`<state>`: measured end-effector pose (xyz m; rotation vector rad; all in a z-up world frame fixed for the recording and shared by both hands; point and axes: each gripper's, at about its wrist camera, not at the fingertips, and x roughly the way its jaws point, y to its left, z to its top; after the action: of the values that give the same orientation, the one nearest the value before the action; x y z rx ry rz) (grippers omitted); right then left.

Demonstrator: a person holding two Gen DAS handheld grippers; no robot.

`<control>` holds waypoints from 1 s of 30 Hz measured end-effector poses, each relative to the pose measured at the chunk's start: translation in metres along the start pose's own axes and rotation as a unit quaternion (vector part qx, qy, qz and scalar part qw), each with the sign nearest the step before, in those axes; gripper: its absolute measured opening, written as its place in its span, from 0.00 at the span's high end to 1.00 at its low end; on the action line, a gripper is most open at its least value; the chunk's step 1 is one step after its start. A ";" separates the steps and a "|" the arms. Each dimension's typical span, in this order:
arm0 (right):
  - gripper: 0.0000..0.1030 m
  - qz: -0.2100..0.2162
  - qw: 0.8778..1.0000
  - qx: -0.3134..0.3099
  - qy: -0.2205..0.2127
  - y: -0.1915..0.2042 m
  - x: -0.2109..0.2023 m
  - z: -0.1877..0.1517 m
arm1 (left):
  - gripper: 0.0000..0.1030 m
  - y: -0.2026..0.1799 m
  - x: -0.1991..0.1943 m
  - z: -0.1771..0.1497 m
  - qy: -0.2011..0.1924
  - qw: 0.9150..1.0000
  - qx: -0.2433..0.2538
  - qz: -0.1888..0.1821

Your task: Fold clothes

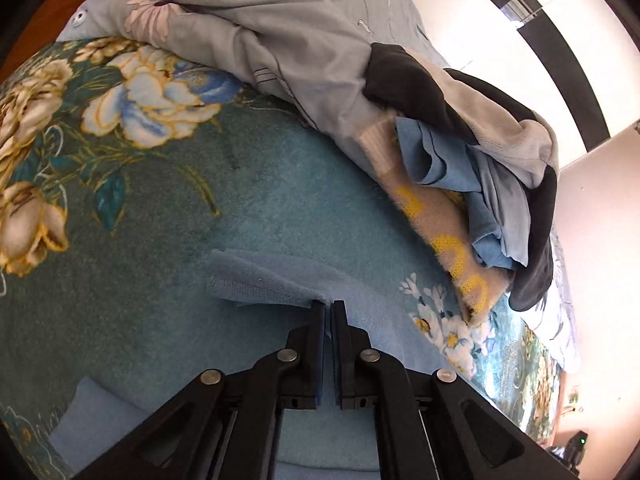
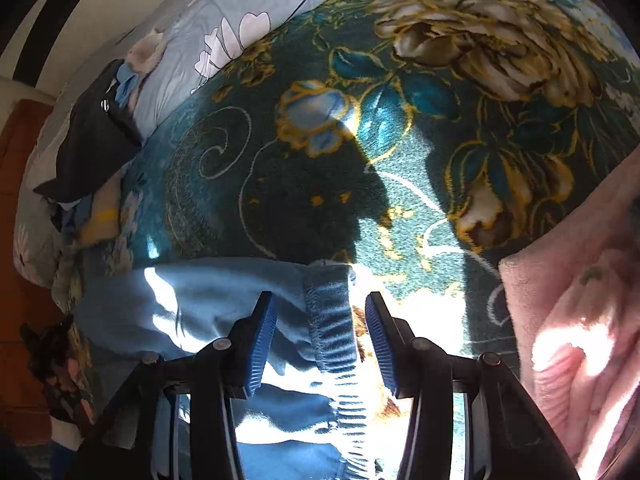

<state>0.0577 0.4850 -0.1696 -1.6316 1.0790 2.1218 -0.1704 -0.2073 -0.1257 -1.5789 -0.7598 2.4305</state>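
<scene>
Left hand-held gripper (image 1: 328,312) shut on blue garment (image 1: 280,280) atop floral blanket (image 1: 120,160)

**Two wrist fisheyes, both angled steeply down at the bed**

Left wrist view: looked along the left gripper (image 1: 328,306) from close above the teal floral blanket (image 1: 132,208), facing a heap of clothes (image 1: 472,160) beside the pale blue quilt (image 1: 280,12). Right wrist view: looked along the right gripper (image 2: 320,300), equally near, facing across the same blanket (image 2: 280,184). Shared by both: blanket, quilt (image 2: 192,32), heap (image 2: 92,144) and the light blue garment (image 1: 272,276) (image 2: 224,300).
</scene>
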 end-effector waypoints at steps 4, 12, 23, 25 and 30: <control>0.71 0.001 1.000 0.012 -0.005 0.003 0.002 -0.004 | 0.97 -0.008 0.002 0.008 -0.003 1.000 0.008 -0.009; 0.87 0.052 0.994 0.019 -0.095 0.020 -0.044 0.012 | 0.97 -0.035 -0.036 0.024 -0.082 0.995 0.034 -0.038; 0.87 -0.017 0.996 -0.029 -0.083 0.040 -0.016 0.046 | 0.96 0.009 -0.019 0.036 -0.052 0.998 0.001 0.030; 0.87 -0.016 0.997 -0.021 -0.078 0.034 -0.013 0.042 | 0.96 0.026 -0.008 0.031 -0.033 0.998 -0.020 0.042; 0.86 -0.017 0.997 -0.014 -0.075 0.030 -0.017 0.036 | 0.79 0.064 0.026 0.021 0.014 0.994 -0.092 0.059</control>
<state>0.0195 0.4926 -0.1390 -1.4637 0.9731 2.2065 -0.1913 -0.2596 -0.1716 -1.7677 -0.9354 2.4750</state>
